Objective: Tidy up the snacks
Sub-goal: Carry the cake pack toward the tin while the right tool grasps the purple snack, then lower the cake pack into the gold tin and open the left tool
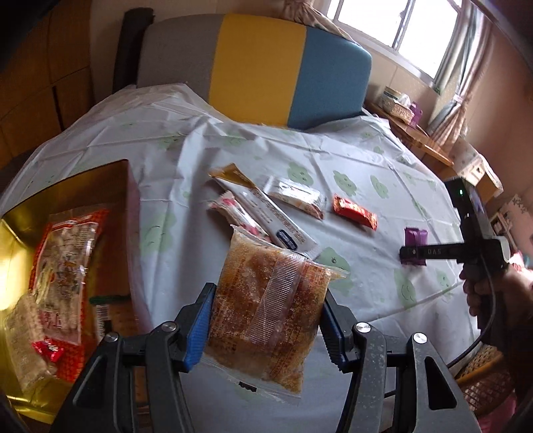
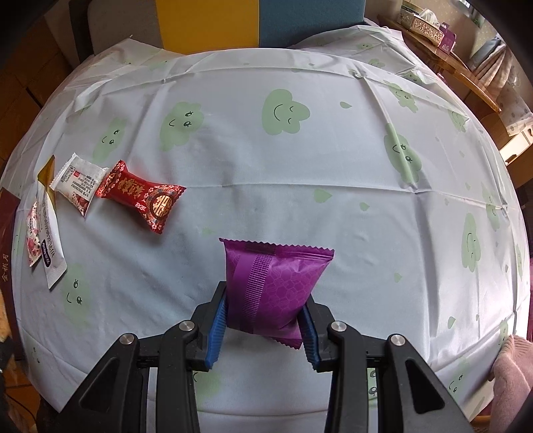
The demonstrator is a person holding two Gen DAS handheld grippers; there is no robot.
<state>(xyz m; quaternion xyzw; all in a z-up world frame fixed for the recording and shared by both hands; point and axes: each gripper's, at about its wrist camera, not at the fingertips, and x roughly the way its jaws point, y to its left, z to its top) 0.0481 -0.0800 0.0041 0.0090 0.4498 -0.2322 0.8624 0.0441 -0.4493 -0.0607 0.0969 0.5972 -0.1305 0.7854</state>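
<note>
With the left gripper [image 1: 265, 319] clamped on a clear brown snack bag [image 1: 266, 309] lifted beside the gold box [image 1: 110, 186], and the right gripper [image 2: 263, 319] pinching a purple packet [image 2: 271, 283] on the table [image 2: 299, 186], the step in hand is pickup; next, carry both into the box.

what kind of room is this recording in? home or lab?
Most likely a home dining or living room. A table under a cloud-print tablecloth, a cushioned chair pushed up to it, and a curtained window with a tissue box on a wooden side unit.
</note>
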